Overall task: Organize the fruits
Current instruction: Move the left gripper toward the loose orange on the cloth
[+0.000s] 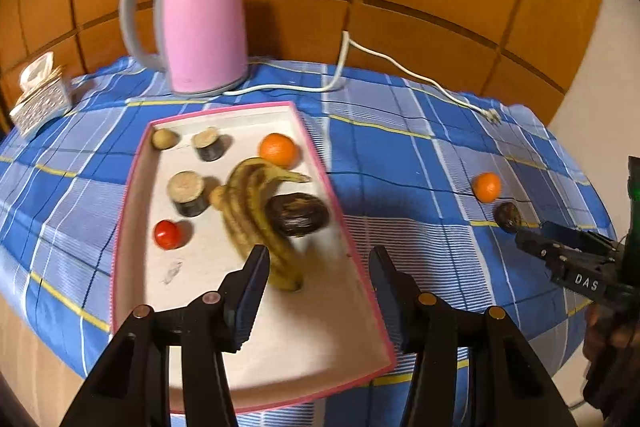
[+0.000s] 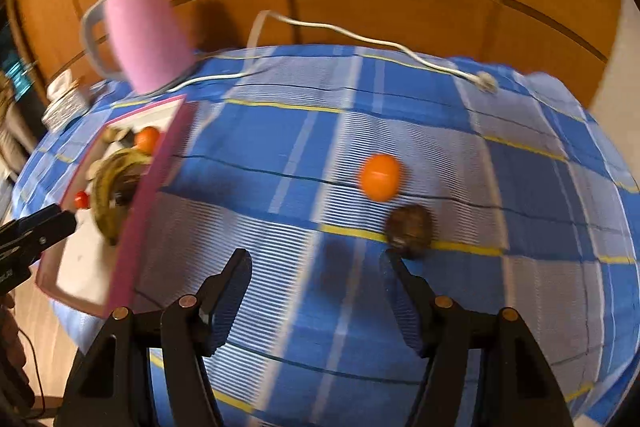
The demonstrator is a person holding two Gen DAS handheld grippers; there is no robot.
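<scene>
Both grippers w/ ribbed blue pads spread, nothing pinched: left gripper (image 1: 318,255) over pink-rimmed cardboard tray (image 1: 344,227) w/ spotty bananas (image 1: 248,203); right gripper (image 2: 316,259) near smooth round orange (image 2: 379,177) & wrinkly dark fruit (image 2: 410,230) on checked cloth (image 2: 280,147).

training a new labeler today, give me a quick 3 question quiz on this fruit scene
1. True or false: both oranges lie in the pink-edged tray.
2. Which fruit lies nearest the right gripper? A) banana bunch B) dark round fruit C) red tomato
3. Fill in: the left gripper hovers open above the ____.

Key: 1 false, one orange lies on the checked cloth; 2 B; 3 tray.
</scene>
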